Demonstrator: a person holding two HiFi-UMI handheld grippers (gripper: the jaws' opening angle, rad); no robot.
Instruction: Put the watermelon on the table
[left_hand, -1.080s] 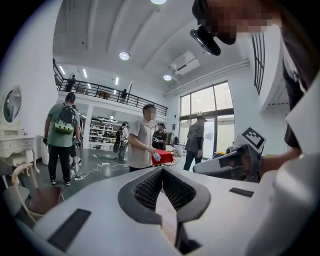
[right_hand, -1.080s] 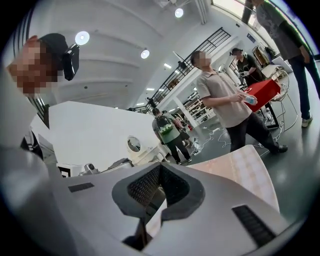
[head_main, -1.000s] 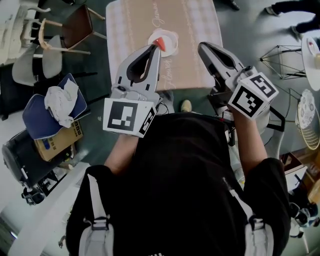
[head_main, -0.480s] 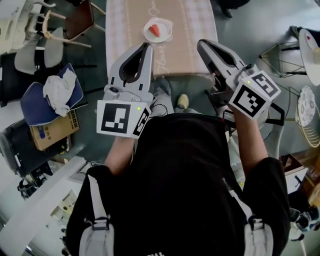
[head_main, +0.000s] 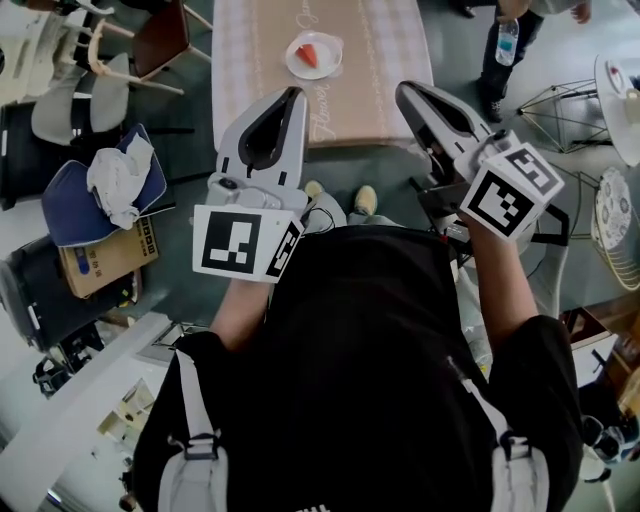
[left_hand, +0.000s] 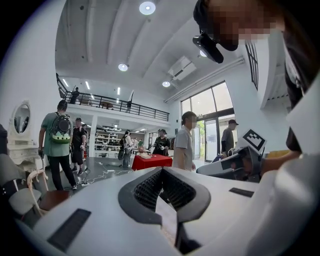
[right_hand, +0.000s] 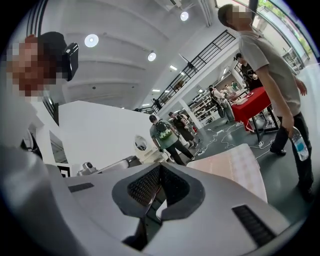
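Grippers closed and empty, short of the table.
A person in a black shirt held the white left gripper (head_main: 292, 96) and white right gripper (head_main: 404, 92) side by side, each with its jaws pressed together on nothing. Beyond them, what looked like a small red watermelon wedge (head_main: 309, 56) lay on a round white plate (head_main: 330, 45) on the beige checked-cloth table (head_main: 385, 70).

Tall open-plan showroom hall with mezzanine railing (left_hand: 120, 105) and shelving (left_hand: 107, 137).
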